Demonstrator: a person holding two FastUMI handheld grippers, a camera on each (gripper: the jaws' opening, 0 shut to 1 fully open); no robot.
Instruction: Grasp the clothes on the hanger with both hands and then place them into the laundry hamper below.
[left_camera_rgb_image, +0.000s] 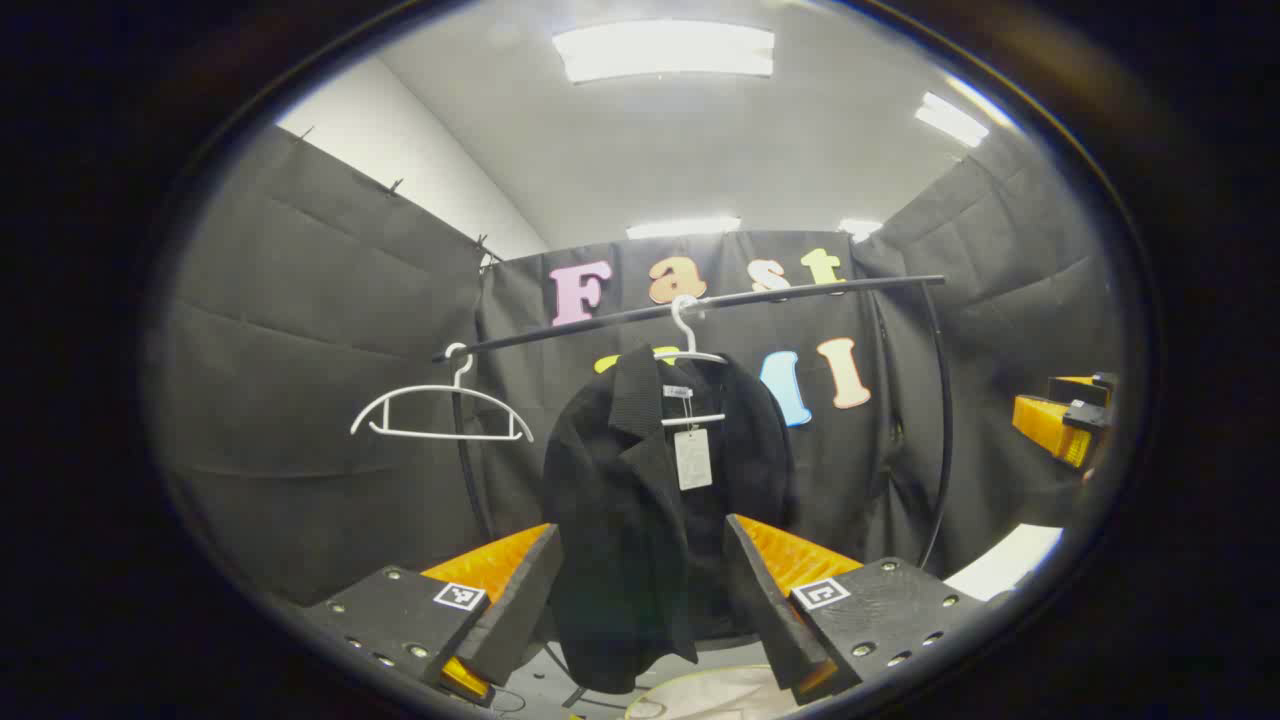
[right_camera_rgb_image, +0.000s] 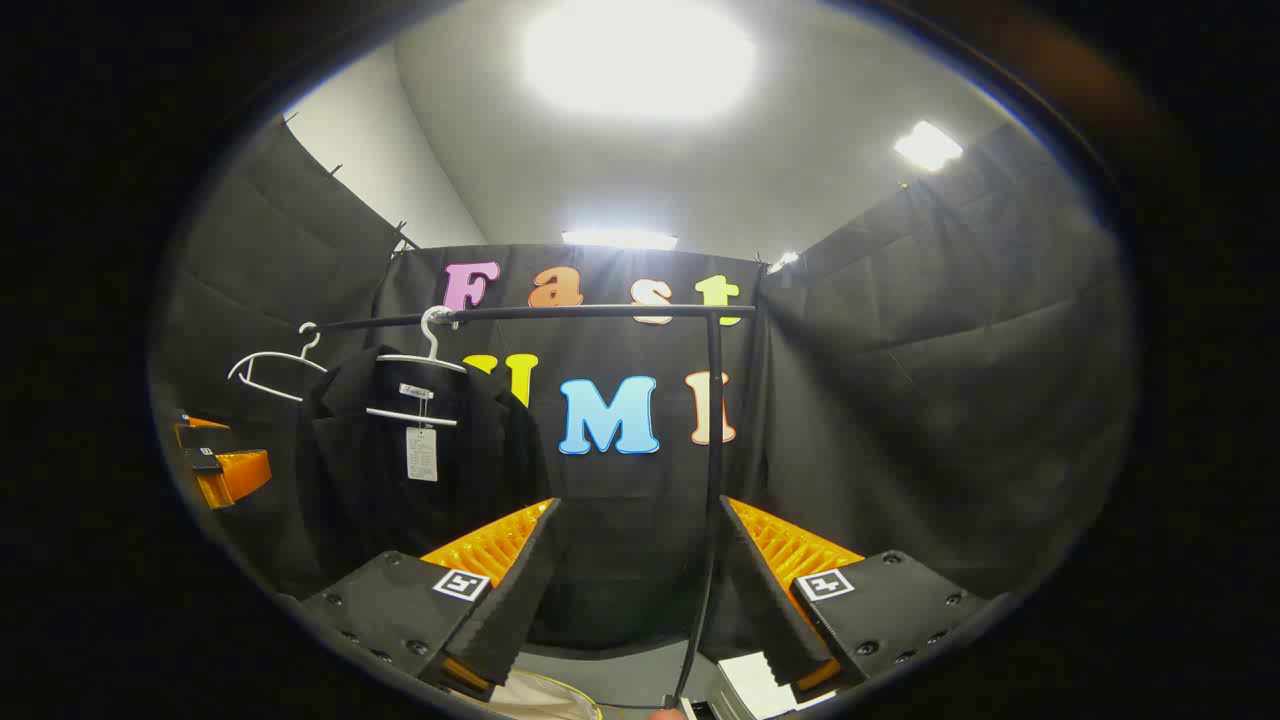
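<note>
- On the rail (left_camera_rgb_image: 700, 300), the black jacket (left_camera_rgb_image: 640, 520) hangs from a white hanger (left_camera_rgb_image: 690, 350), a paper tag (left_camera_rgb_image: 692, 458) dangling at its collar; nothing has been lifted off yet.
- Left of the jacket on the same rail, a second white hanger (left_camera_rgb_image: 440, 410) hangs bare.
- Before the jacket, the left gripper (left_camera_rgb_image: 640, 600) faces the garment squarely, its jaws spread wide with the lower front of the jacket framed between them; whether either finger touches the cloth I cannot tell, and they are clearly not pinching it.
- Off to the right of the jacket, the right gripper (right_camera_rgb_image: 635, 590) points at the wall cloth and the upright post (right_camera_rgb_image: 712, 480) of the rail, its jaws likewise spread and holding nothing; from its own view the jacket (right_camera_rgb_image: 420, 470) sits well to the left.
- The right gripper (left_camera_rgb_image: 1060, 420) also appears far to the right of the jacket in the left gripper view, well apart from the cloth.
- Below the jacket, a pale rounded rim (left_camera_rgb_image: 700, 690) peeks in at the bottom edge, which I judge to be the laundry hamper; too little shows to be sure.
- By my judgement the task is at its very start: the approach is underway on the left side only.
- Left to do: bring the right gripper across to the jacket, close both sets of jaws on the cloth, free it from the hanger, and lower it into the hamper.
</note>
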